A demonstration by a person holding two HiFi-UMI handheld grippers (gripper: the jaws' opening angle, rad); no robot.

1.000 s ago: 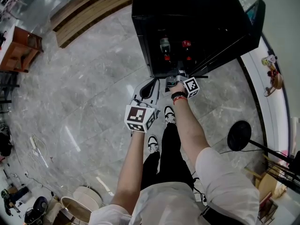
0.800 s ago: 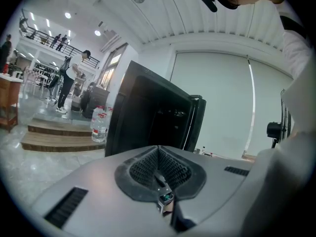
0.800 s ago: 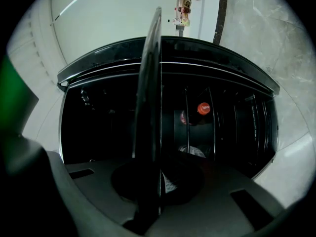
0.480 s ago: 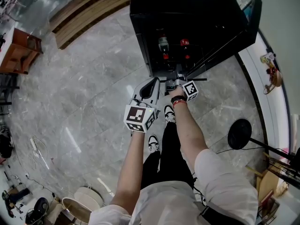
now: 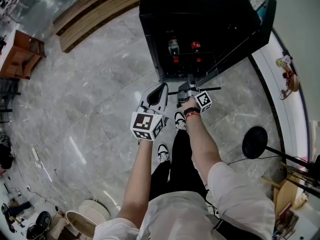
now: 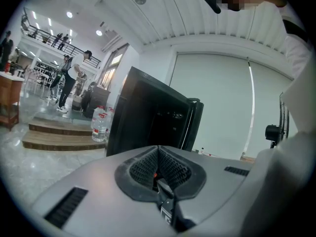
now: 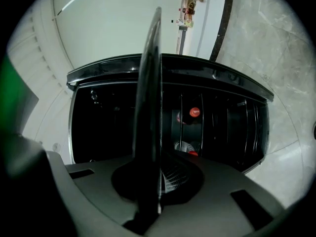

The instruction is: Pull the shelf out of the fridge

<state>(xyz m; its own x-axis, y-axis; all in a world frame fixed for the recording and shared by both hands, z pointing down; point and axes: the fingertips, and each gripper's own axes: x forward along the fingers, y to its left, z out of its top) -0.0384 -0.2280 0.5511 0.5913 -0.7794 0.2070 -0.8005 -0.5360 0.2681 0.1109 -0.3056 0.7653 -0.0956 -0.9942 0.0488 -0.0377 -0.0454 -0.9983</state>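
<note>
The black fridge stands on the floor ahead with its door swung open to the right. A thin dark shelf juts out of its lower front. My right gripper is shut on the shelf's front edge. In the right gripper view the shelf runs edge-on between the jaws of the right gripper. Behind it stand red-capped bottles inside the fridge. My left gripper hovers left of the shelf, apart from it. In its own view the left gripper is shut and holds nothing.
Bottles sit inside the fridge. A fan's round black base stands on the floor at the right. Wooden steps lie at the back left, with water bottles beside them. My shoes are below the grippers.
The right gripper has come back toward me with the shelf in its jaws, and more of the shelf now shows outside the fridge. The left gripper has stayed where it was.
</note>
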